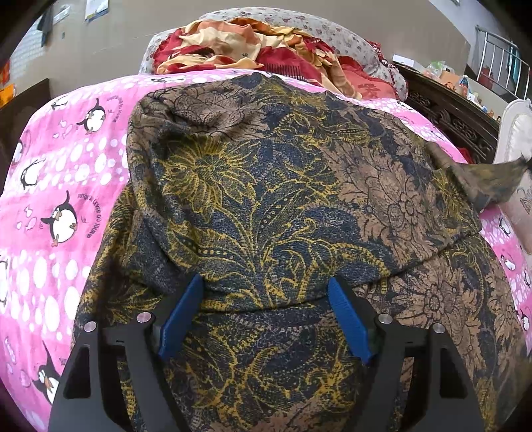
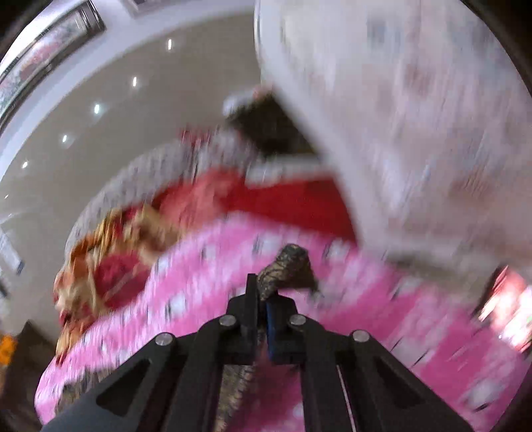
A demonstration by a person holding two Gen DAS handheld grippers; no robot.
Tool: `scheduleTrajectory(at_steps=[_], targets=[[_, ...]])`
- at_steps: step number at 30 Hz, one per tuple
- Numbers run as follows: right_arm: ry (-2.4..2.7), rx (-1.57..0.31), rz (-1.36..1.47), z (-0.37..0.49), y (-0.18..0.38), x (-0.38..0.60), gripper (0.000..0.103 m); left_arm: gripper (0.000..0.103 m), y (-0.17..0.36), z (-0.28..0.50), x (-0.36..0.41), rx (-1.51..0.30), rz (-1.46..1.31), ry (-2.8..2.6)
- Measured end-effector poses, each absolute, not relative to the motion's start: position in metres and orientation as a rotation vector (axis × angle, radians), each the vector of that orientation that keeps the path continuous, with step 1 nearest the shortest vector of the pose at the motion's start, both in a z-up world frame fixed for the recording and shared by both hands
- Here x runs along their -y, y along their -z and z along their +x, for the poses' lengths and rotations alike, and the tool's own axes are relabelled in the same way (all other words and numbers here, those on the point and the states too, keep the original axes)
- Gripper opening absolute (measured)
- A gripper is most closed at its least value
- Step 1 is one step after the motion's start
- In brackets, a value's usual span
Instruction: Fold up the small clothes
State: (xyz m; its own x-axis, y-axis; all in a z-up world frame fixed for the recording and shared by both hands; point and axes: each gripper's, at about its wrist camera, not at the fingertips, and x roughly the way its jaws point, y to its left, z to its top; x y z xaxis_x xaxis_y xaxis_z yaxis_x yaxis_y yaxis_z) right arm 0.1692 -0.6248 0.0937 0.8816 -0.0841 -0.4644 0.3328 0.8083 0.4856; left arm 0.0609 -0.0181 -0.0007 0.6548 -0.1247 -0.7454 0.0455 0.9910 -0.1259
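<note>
A brown, navy and yellow floral garment [image 1: 266, 206] lies spread on the pink penguin-print bedsheet [image 1: 66, 172], with a folded edge running across near the fingers. My left gripper [image 1: 266, 299] is open, its blue pads [image 1: 183, 315] resting over that folded edge. One corner of the garment [image 1: 482, 179] is pulled up toward the right edge of the left wrist view. My right gripper [image 2: 262, 299] is shut on that corner of the garment [image 2: 286, 269], held above the sheet [image 2: 199, 285]. The right wrist view is blurred by motion.
A heap of red and orange bedding [image 1: 252, 50] and a floral pillow [image 1: 332, 30] lie at the bed's far end. A dark carved headboard [image 1: 452, 116] and a white padded piece [image 1: 515, 133] stand on the right. A large white floral cloth [image 2: 415, 116] hangs close to the right gripper.
</note>
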Motion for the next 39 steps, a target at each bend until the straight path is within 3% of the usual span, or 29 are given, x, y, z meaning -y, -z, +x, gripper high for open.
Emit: scheduleTrajectory(at_steps=[5,10,17,23,27,30,35,39], targets=[[0.159,-0.316,0.512,0.156,-0.174,0.597,0.004,0.06,0.0,0.061,0.018,-0.851,-0.102,0.098],[-0.187,-0.414,0.339,0.177,-0.183,0.476,0.004,0.06,0.0,0.06,0.016,-0.847,-0.114,0.104],[-0.587,-0.62,0.241,0.187,-0.127,0.287,0.004,0.06,-0.001,0.058,0.012,-0.84,-0.143,0.12],[-0.691,-0.829,0.108,0.145,-0.026,0.19,0.004,0.06,-0.004,0.054,0.005,-0.822,-0.195,0.144],[-0.651,-0.891,-0.045,0.105,0.01,0.186,0.018,0.059,-0.02,0.049,0.003,-0.782,-0.275,0.186],[-0.634,-0.856,-0.128,0.077,0.005,0.199,0.044,0.059,-0.032,0.058,0.015,-0.765,-0.33,0.29],[-0.556,-0.87,-0.15,0.059,0.01,0.225,0.051,0.059,-0.014,0.103,0.043,-0.908,-0.418,0.455],[-0.515,-0.867,-0.159,0.058,0.013,0.223,0.058,0.059,-0.006,0.126,0.045,-0.891,-0.491,0.459]])
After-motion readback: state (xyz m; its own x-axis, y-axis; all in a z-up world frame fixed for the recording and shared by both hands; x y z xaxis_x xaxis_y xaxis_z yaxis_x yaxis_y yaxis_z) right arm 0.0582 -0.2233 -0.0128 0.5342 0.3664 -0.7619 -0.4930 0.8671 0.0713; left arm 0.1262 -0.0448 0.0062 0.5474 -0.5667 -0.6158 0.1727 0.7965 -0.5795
